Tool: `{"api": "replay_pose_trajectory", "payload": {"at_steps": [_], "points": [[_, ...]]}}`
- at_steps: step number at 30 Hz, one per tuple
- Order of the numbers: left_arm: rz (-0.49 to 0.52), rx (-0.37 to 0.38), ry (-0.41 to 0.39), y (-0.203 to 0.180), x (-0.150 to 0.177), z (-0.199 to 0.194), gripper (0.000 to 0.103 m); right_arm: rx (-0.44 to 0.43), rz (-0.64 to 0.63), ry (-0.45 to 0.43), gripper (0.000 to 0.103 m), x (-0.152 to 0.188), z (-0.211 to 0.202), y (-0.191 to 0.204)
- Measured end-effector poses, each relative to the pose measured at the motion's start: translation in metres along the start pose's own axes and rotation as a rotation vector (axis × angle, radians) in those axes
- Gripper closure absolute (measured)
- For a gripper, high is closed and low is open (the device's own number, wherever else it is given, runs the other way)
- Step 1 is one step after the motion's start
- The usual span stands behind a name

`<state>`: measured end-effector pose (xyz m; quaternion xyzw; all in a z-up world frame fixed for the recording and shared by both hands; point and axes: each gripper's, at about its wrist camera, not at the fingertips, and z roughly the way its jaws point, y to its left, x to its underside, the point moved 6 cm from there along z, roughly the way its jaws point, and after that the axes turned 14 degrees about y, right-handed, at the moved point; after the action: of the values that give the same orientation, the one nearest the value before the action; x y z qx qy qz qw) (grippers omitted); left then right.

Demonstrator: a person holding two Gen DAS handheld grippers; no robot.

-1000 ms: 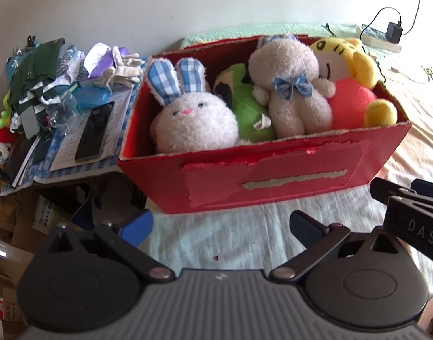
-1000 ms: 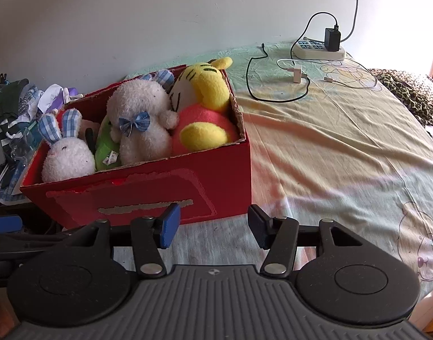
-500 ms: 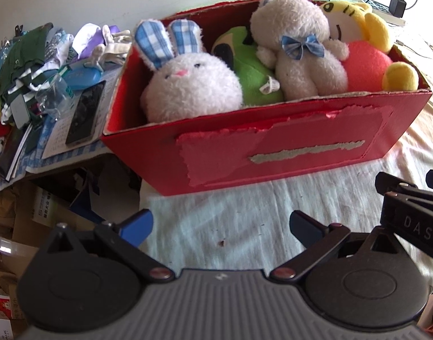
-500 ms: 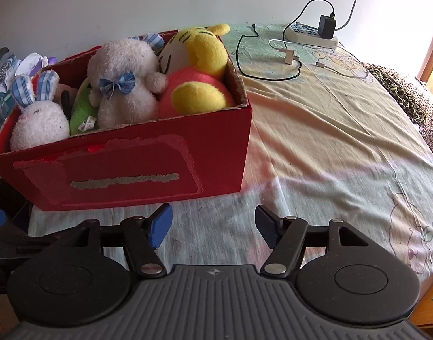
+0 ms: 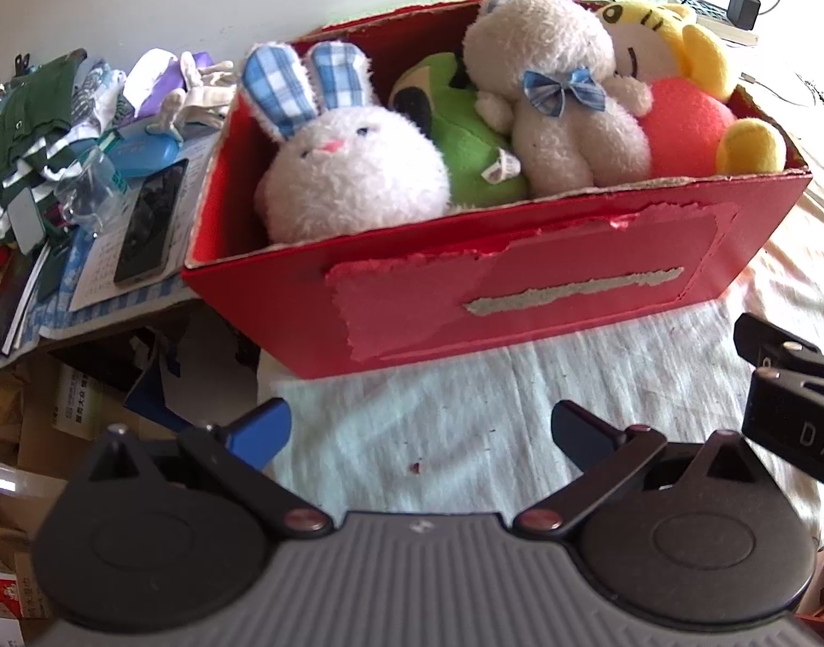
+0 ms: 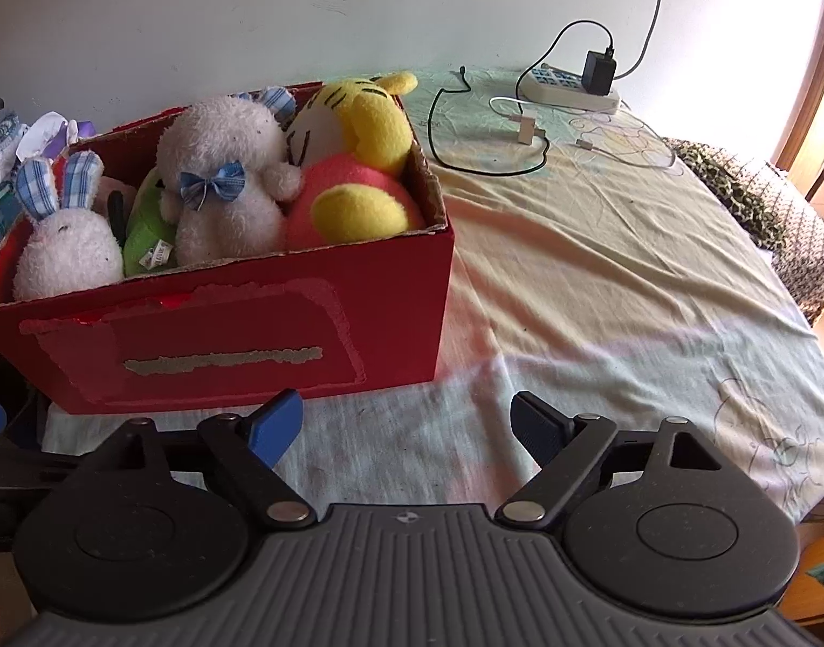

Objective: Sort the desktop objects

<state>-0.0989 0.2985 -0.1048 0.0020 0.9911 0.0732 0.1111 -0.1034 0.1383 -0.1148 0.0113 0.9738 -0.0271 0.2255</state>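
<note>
Red cardboard box (image 6: 239, 323) on sheet-covered bed (image 6: 601, 280), front label torn, rim ragged. Packed inside: white rabbit (image 5: 352, 183), green plush (image 5: 460, 145), cream bear with blue bow (image 5: 563, 108), yellow tiger (image 6: 358, 124). Cluttered pile (image 5: 77, 124) beside box's left wall; bare sheet to right. Left gripper (image 5: 420, 426) spread, empty. Right gripper (image 6: 406, 420) jaws opening, nothing between.

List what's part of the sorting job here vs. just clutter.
Job: red box, white rabbit, green plush, bow-tie plush, yellow tiger.
Lying about: power strip, cables, phone, clothes pile.
</note>
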Motion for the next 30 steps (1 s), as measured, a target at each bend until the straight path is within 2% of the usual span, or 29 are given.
{"api": "replay_pose_trajectory", "payload": {"at_steps": [4, 12, 20, 25, 30], "points": [[-0.001, 0.018, -0.003, 0.001, -0.001, -0.002, 0.000, 0.008, -0.010, -0.010, 0.016, -0.001, -0.003, -0.003], [0.029, 0.004, -0.029, -0.001, -0.006, -0.014, 0.000, 0.011, 0.009, -0.011, 0.016, -0.007, -0.004, -0.008], [0.073, -0.036, -0.102, -0.005, -0.005, -0.035, 0.000, -0.050, 0.014, -0.013, 0.017, -0.014, -0.009, -0.009], [0.065, -0.048, -0.130, -0.002, -0.004, -0.046, 0.000, -0.084, 0.010, 0.012, 0.017, -0.015, -0.010, -0.009], [0.049, -0.067, -0.156, 0.000, -0.002, -0.055, 0.000, -0.102, -0.002, 0.003, 0.017, -0.016, -0.020, -0.011]]}}
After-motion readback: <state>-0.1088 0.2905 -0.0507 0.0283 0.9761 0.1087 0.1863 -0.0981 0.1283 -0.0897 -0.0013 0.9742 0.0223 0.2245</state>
